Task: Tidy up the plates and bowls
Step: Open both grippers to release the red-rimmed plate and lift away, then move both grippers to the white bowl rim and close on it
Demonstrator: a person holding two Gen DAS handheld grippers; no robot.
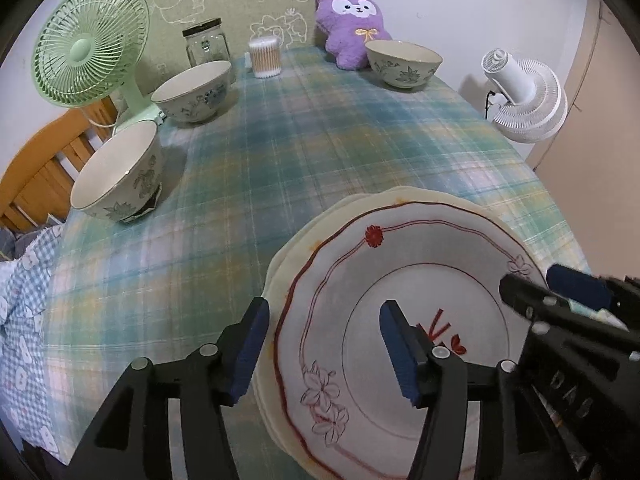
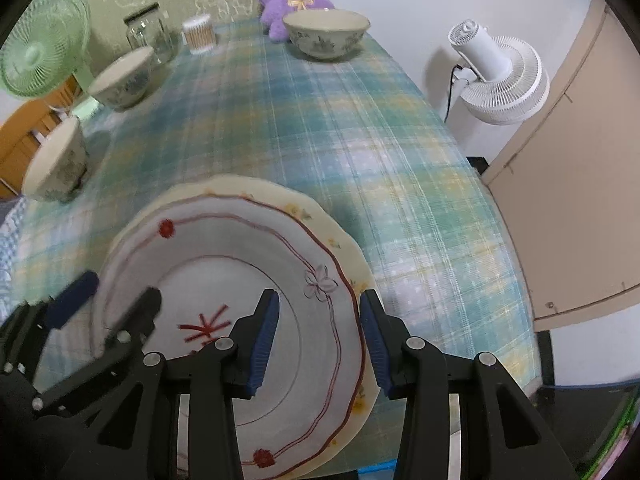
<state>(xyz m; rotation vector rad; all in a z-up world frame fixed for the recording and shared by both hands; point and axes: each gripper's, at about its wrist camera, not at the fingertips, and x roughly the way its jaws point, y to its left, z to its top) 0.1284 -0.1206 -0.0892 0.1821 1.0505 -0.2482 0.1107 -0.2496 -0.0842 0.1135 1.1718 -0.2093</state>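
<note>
Two black tools with blue ribbed pads hang over a stack of plates at the near end of the worktop. On the left tool the pads stand apart, straddling the left rim of the top plate without pressing it. On the right tool the pads sit on either side of the plates' right rim; whether they grip it cannot be told.

That top plate is glossy white ceramic with a scalloped edge, thin red line work, outlined flowers and red dots. Beneath it lies a cream plate with a wavy rim and small yellow flowers; a further rim seems to show below, so the stack holds at least two.

Three round, cream-lined ceramic bowls with floral outsides stand well apart: one near the left edge, one behind it, one at the far end. A soft green-blue plaid cloth covers the worktop.

Also here: one glass jar, one tub of cotton swabs, one fluffy purple plush toy, and two fans, mint green and white.
</note>
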